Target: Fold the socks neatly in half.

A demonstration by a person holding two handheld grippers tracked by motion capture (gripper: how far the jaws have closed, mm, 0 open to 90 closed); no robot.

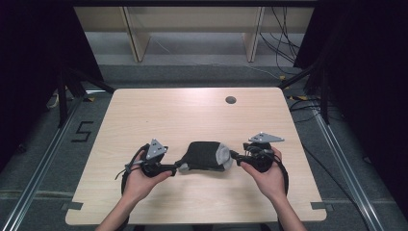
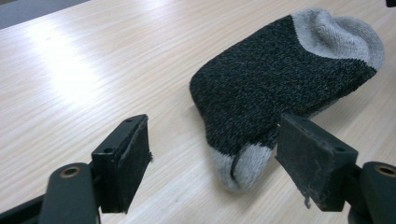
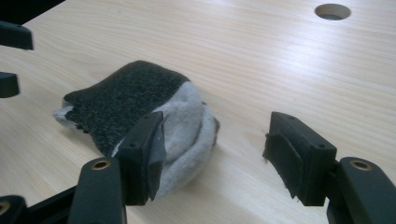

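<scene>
Pale wood-grain tabletop [image 1: 192,115] carries a dark sock [image 1: 206,156] with grey heel and toe patches, lying near the front edge, between the two hands. Further back sits a round cable hole [image 1: 231,100]. At the sock's left end the left claw [image 2: 212,156] stands wide, its jaws apart on either side of the grey tip, which lies between the pads without being pinched. At the other end the right claw [image 3: 212,154] is also wide; its left jaw is just beside the sock's rounded grey end, while its right jaw stands over bare wood, well clear of the fabric.
</scene>
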